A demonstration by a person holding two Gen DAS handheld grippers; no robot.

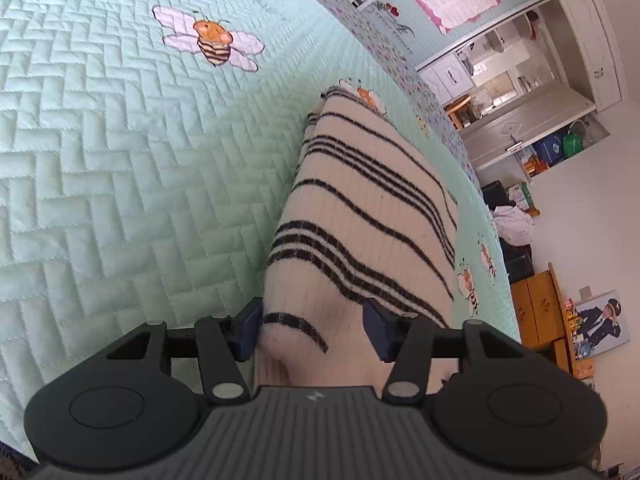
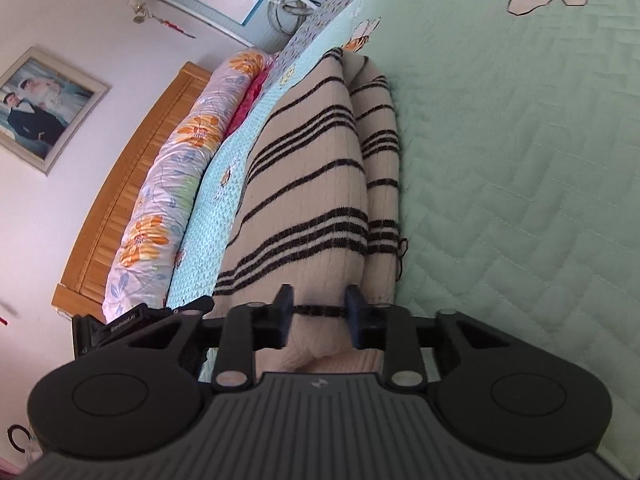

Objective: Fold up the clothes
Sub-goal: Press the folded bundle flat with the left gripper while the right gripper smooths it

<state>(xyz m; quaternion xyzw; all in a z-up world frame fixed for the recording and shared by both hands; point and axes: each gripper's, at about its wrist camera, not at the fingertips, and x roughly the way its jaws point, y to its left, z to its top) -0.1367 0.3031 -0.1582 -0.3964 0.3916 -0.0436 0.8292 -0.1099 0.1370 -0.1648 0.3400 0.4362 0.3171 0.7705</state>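
Note:
A cream sweater with black stripes (image 1: 360, 208) lies folded into a long thick strip on the mint quilted bedspread (image 1: 120, 160). My left gripper (image 1: 314, 328) is at its near end, with a bunched fold of the knit filling the gap between the pads. In the right wrist view the same sweater (image 2: 312, 184) runs away from me in two stacked layers on the bedspread (image 2: 520, 160). My right gripper (image 2: 319, 312) has its pads pressed onto a narrower pinch of fabric, with a black stripe stretched between them. The cloth under both grippers is hidden.
A rolled floral quilt (image 2: 172, 168) and a wooden headboard (image 2: 120, 184) run along the bed's left side. In the left wrist view, past the bed's edge, stand a white shelf unit (image 1: 520, 92), an orange cabinet (image 1: 536, 304) and a heap of laundry (image 1: 512, 224).

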